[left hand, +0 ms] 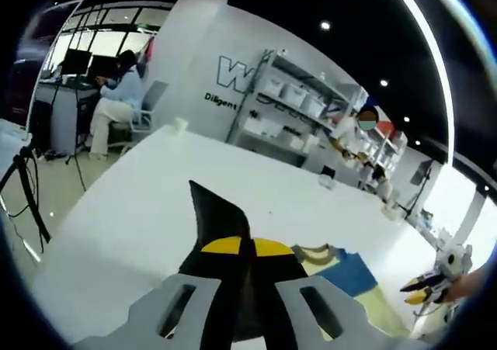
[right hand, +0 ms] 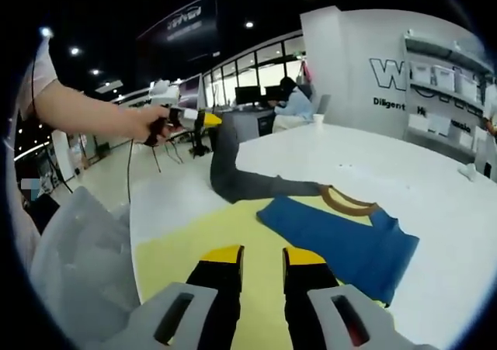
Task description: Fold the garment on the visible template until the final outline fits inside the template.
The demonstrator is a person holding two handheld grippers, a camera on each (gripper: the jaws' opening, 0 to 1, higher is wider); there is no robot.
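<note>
Blue-and-grey garment (right hand: 342,237), part-lifted off yellow template (right hand: 225,233) on white worktop (right hand: 435,187).
Left tongs (left hand: 239,245) clenched on grey sleeve (right hand: 225,152); right tongs (right hand: 260,257) released.

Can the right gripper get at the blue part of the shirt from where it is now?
Probably yes. The right gripper is open, and the blue panel lies flat on the yellow template just ahead. Nothing lies between them; the left gripper holds the grey sleeve up off to the side.

1. A person (left hand: 116,94) is sitting at a desk with monitors (left hand: 78,61).
2. Shelves (left hand: 299,105) are standing along the white wall (right hand: 349,63).
3. A paper cup (right hand: 318,119) is resting on the white table (left hand: 147,210).
</note>
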